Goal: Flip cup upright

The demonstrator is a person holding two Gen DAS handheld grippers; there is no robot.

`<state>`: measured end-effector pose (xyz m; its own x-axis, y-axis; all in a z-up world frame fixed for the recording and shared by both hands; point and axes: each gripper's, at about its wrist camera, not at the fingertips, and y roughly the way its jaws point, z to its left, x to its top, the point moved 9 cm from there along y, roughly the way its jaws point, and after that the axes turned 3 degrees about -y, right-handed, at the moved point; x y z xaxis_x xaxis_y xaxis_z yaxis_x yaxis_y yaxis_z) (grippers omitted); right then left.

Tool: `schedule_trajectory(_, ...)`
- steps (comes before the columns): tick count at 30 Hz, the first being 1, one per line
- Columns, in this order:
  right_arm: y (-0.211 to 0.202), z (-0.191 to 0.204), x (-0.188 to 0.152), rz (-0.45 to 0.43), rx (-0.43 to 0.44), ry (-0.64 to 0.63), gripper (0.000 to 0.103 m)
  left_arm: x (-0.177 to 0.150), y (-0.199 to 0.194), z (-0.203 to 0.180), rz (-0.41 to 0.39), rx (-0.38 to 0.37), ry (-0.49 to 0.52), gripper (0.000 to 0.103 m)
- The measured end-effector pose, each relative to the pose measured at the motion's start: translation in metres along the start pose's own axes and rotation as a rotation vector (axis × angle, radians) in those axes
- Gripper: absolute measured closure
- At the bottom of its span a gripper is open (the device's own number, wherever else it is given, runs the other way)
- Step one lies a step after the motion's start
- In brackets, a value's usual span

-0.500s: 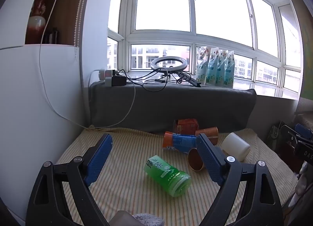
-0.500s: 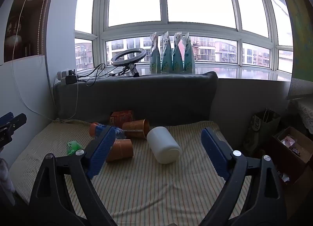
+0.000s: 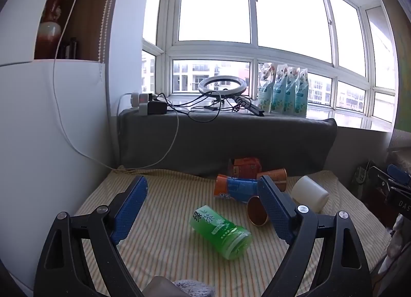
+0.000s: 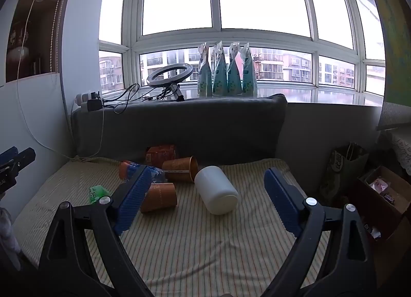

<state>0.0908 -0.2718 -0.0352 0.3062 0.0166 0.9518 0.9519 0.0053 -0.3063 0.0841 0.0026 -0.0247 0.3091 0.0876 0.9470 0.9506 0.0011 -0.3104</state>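
Observation:
Two orange paper cups lie on their sides on the striped cloth. The nearer cup (image 4: 159, 196) lies just past my right gripper's left finger; in the left wrist view (image 3: 257, 211) its open mouth faces me beside the right finger. The farther cup (image 4: 181, 168) lies against the grey cushion, and shows in the left wrist view (image 3: 276, 176). My left gripper (image 3: 203, 189) is open and empty, above the cloth. My right gripper (image 4: 208, 181) is open and empty, with a white jar (image 4: 217, 190) lying between its fingers further off.
A green bottle (image 3: 221, 230) lies on its side in front of the left gripper. A blue and orange bottle (image 3: 235, 189) and an orange carton (image 3: 245, 167) lie by the grey cushion (image 3: 226, 140). A white cabinet (image 3: 51, 130) stands at left; a box (image 4: 382, 194) and bag at right.

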Motion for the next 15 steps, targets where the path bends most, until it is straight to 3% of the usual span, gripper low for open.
schedule_trajectory(15, -0.0020, -0.0016, 0.0014, -0.004, 0.008, 0.013, 0.011, 0.0011, -0.0018, -0.0014, -0.003, -0.001, 0.003, 0.016)
